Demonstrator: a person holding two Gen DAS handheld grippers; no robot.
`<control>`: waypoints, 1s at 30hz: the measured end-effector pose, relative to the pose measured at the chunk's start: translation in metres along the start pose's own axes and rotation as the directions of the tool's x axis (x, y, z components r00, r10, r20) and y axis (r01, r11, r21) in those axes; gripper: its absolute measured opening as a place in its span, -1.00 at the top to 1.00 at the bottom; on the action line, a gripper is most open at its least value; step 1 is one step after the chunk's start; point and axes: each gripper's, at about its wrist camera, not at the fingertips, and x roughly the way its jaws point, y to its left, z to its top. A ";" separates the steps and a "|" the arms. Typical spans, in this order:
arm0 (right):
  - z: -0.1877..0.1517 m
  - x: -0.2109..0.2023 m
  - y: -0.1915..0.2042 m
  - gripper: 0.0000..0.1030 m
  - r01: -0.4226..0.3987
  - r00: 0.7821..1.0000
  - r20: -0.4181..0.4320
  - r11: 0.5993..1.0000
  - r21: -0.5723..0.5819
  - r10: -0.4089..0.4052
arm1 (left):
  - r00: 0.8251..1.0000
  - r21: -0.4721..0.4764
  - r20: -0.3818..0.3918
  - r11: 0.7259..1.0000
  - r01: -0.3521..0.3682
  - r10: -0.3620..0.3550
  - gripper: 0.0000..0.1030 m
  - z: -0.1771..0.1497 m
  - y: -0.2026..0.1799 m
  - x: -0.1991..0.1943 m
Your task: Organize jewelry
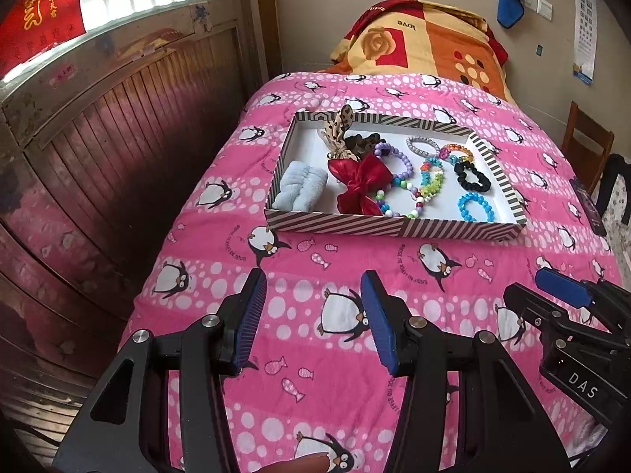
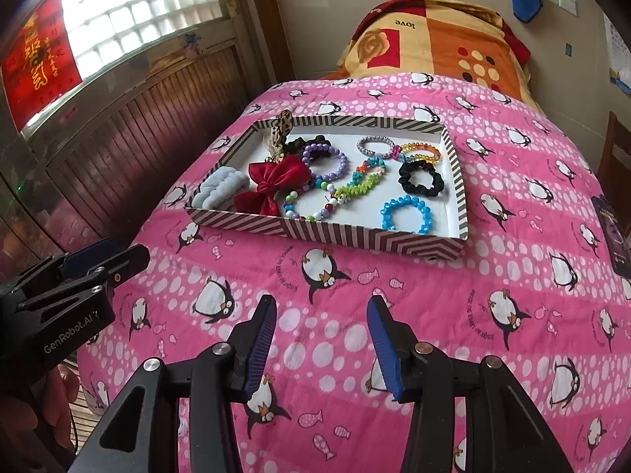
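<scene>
A shallow striped box (image 1: 335,226) (image 2: 355,236) lies on the pink penguin quilt. Inside are a red bow (image 1: 361,181) (image 2: 278,181), a pale blue fluffy band (image 1: 301,189) (image 2: 223,187), a purple bead bracelet (image 1: 394,159) (image 2: 325,161), a multicolour bead bracelet (image 1: 398,205) (image 2: 311,205), a blue bead bracelet (image 1: 475,207) (image 2: 406,215), a black scrunchie (image 1: 471,175) (image 2: 421,181), a leopard-print tie (image 1: 339,130) (image 2: 282,130) and more bracelets. My left gripper (image 1: 313,315) and my right gripper (image 2: 321,339) are open and empty, above the quilt in front of the box.
A wooden panelled wall (image 1: 118,149) runs along the bed's left side. A folded orange and red blanket (image 1: 426,39) lies at the bed's head. A dark phone (image 2: 613,232) lies at the quilt's right edge. A wooden chair (image 1: 583,146) stands right of the bed.
</scene>
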 end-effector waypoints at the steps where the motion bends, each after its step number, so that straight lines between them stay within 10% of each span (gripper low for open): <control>1: -0.001 -0.001 0.000 0.11 0.001 1.000 0.000 1.000 0.001 -0.001 | 1.000 0.002 0.002 1.000 0.002 -0.002 0.04 -0.001 -0.001 -0.001; 30: -0.013 -0.001 0.011 0.09 0.012 1.000 -0.018 1.000 -0.007 -0.012 | 1.000 0.028 0.011 1.000 -0.001 0.001 0.04 -0.013 0.004 -0.006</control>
